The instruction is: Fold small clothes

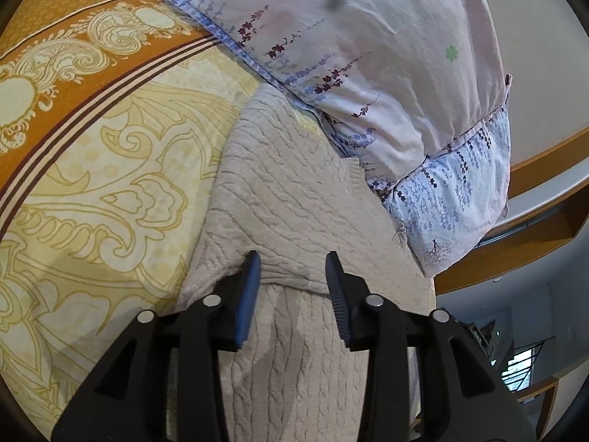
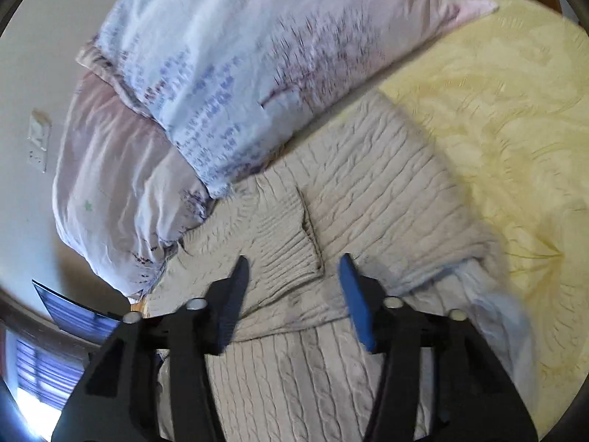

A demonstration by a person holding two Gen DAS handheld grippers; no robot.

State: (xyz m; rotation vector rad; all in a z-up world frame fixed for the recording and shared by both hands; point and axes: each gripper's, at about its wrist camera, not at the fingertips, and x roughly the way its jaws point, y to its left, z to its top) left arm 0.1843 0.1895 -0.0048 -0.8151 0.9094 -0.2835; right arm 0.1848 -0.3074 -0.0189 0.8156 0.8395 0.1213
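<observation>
A beige cable-knit sweater [image 1: 291,199] lies on the bed, with a part folded over itself so that one edge crosses the fabric below. My left gripper [image 1: 293,263] is open, its jaws standing apart just above that folded edge, with nothing between them. In the right wrist view the same sweater [image 2: 368,199] shows a ribbed cuff or hem [image 2: 291,243] lying on top. My right gripper [image 2: 294,267] is open over that ribbed part, empty. This view is motion-blurred.
The bed has a yellow and orange patterned cover [image 1: 92,169], also in the right wrist view [image 2: 508,118]. Two floral pillows [image 1: 368,59] lie stacked against the sweater's far edge, also in the right wrist view [image 2: 228,73]. A wooden bed frame [image 1: 537,228] and wall [image 2: 22,110] lie beyond.
</observation>
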